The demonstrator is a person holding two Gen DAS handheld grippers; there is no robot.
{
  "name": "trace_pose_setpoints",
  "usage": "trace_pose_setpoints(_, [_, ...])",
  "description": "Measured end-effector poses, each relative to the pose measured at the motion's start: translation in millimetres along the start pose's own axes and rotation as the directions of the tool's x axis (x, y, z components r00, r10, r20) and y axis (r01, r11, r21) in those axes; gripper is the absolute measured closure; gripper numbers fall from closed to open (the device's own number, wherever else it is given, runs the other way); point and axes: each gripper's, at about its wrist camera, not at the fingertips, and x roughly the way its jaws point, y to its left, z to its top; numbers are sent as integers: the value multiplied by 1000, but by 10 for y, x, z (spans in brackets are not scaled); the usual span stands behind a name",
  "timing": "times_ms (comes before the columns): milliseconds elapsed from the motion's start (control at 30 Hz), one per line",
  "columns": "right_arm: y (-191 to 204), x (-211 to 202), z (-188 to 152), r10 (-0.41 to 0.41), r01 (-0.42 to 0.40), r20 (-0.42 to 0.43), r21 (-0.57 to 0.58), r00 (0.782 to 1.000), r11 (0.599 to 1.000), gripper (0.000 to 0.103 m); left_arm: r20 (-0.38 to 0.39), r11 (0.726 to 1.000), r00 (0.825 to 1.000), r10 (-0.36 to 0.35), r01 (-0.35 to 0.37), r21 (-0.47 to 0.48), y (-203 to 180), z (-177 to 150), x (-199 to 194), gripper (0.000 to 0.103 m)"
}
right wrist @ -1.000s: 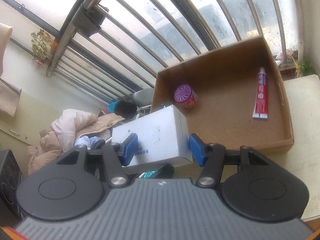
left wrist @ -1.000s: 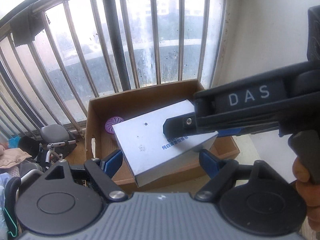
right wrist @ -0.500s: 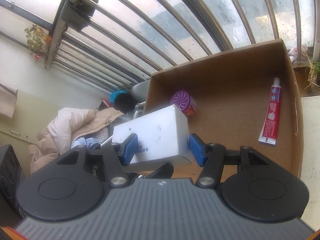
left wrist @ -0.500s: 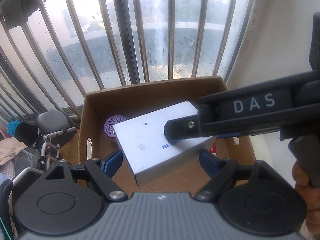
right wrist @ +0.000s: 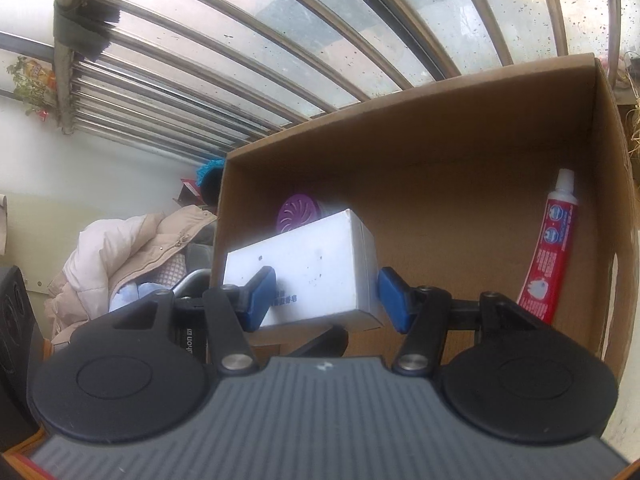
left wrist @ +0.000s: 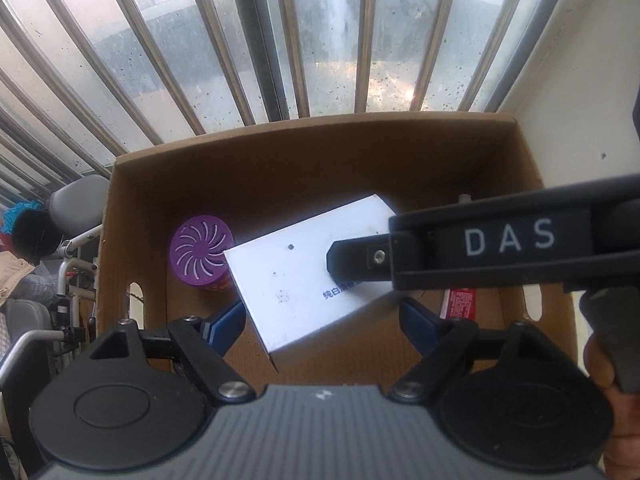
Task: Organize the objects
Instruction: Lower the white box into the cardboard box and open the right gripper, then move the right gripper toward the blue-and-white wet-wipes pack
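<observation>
1. Above the open cardboard box [left wrist: 256,168], a white carton [left wrist: 304,268] is carried by both grippers together; it hangs over the box floor, tilted, and it cannot be told whether its lower corner already touches the bottom.
2. The right gripper [right wrist: 324,294] is closed about half way on the carton, with one blue pad on each of its two narrower sides, as is seen in the right wrist view.
3. The left gripper [left wrist: 322,322] is spread wider and its blue pads stand at two opposite sides of the same carton; full contact of the pads is hidden, but the carton seems to be clamped.
4. The carton is judged to be stiff paperboard with smooth, rather slippery faces. Its weight cannot be read, though two grippers are used for it, so it may be heavy.
5. The walls may dent if too much force is given, so hold is best taken low on the flat sides, near the edges, where the board is stiffer.
6. A purple round container [left wrist: 201,253] stands in the box just beside the carton, and a red toothpaste tube [right wrist: 551,248] lies along the far wall, well apart.
7. Room for the carton is seen between these two things.
</observation>
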Motion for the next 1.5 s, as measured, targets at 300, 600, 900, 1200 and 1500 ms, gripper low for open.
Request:
trace_pose_setpoints(300, [-483,547,244,-41,38,-62,-58,997,998,48,-141,999,990,0,-5,-40,-88,171,731,21])
trace_pose_setpoints(600, [-638,581,138,-77,75,-80,-33,994,997,47,-237,999,972,-6,-2,-33,-112,42,824,19])
trace_pose_setpoints(900, [-293,-85,23,-82,83,69,-20,994,996,34,-134,992,991,-30,13,-127,174,-258,91,18])
trace_pose_setpoints(1200, [416,-923,-664,-68,82,213,-55,975,995,24,29,971,998,-50,56,-234,669,-991,-970,17])
trace_pose_setpoints(1500, [1459,-602,-1643,4,15,107,-179,994,984,20,105,947,994,22,13,-320,1313,-2300,-1433,8])
